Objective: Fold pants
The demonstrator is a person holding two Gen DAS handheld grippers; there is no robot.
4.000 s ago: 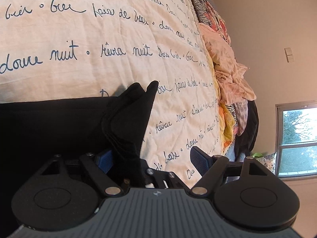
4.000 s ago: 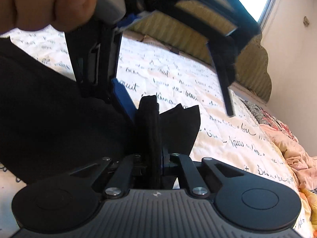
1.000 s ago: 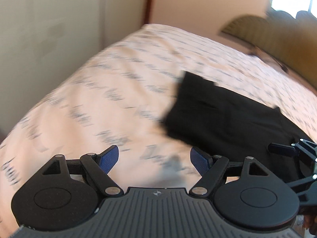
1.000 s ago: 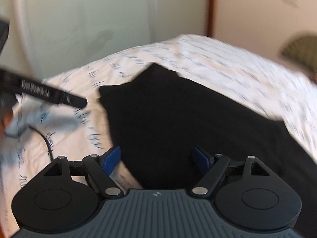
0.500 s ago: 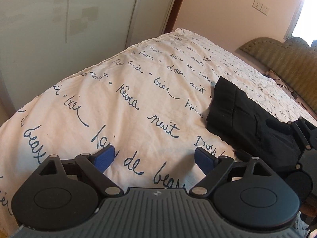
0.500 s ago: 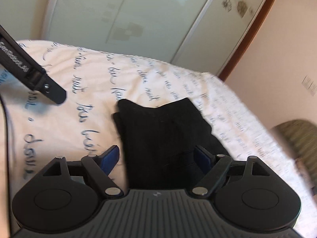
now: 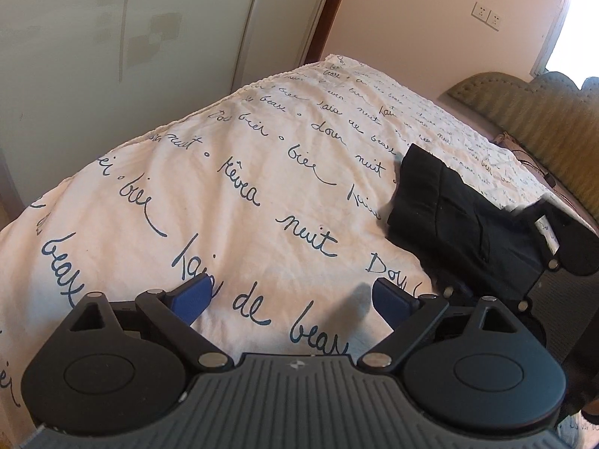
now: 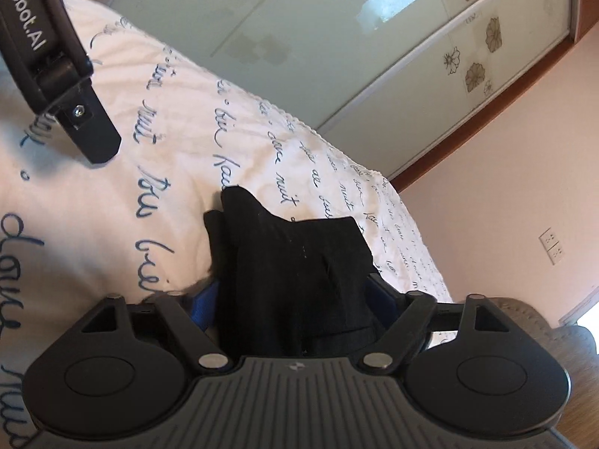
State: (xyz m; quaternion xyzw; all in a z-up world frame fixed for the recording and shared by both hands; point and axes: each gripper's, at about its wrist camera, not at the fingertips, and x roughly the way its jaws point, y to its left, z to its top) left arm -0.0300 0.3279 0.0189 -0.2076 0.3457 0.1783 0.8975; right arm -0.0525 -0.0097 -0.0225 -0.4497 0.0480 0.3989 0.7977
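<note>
The black pants lie folded into a compact bundle on the white bedspread with blue script. My left gripper is open and empty, over bare bedspread to the left of the pants. My right gripper is open, its blue pads either side of the pants, whose near end lies between the jaws. The right gripper's body shows at the right edge of the left wrist view, at the pants' near end. The left gripper's black finger shows at the upper left of the right wrist view.
A wardrobe with pale sliding doors stands beyond the bed's far edge. A padded green headboard runs along the right. A pink wall with sockets is behind it.
Four seconds ago both grippers held the pants fabric; both have let go and pulled back. In the last half second the right gripper moved closer, with the pants now between its open jaws.
</note>
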